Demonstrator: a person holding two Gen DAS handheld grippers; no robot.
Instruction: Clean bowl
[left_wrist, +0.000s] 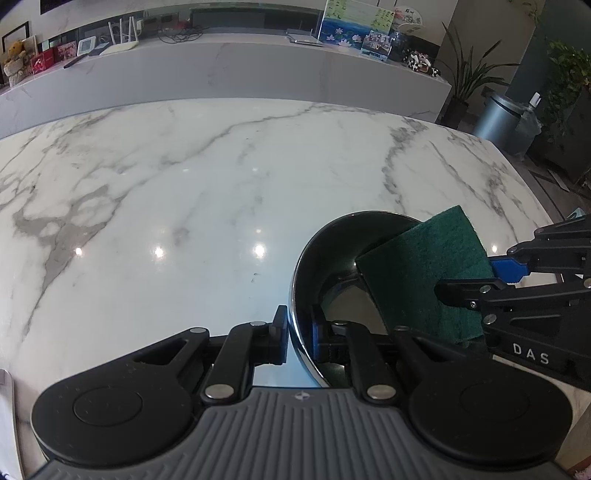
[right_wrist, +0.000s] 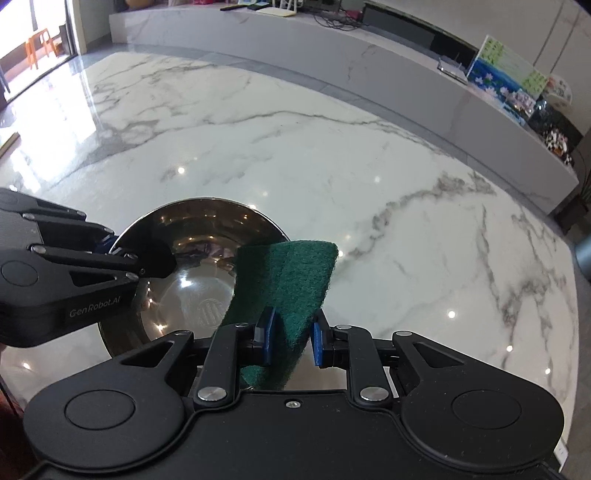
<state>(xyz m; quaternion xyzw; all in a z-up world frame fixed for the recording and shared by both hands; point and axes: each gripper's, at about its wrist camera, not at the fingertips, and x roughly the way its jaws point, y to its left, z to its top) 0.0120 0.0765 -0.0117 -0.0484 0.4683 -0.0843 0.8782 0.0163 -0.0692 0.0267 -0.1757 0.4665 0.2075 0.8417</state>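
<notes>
A: Bowl (right_wrist: 192, 258) position?
B: On marble bench (left_wrist: 184, 184). Left hand-held gripper (left_wrist: 299, 332) clamps bowl rim, one finger inside, one outside.
A: Right hand-held gripper (right_wrist: 290, 338)?
B: Pinches green scouring pad (right_wrist: 291, 280), pad over bowl's edge.

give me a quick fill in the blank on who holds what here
1. The left gripper is clamped on the rim of the ____.
2. The right gripper holds a green ____.
3. The bowl sits on a white ____ table.
4. The scouring pad hangs over the bowl's ____.

Missing words: bowl; scouring pad; marble; rim
</notes>
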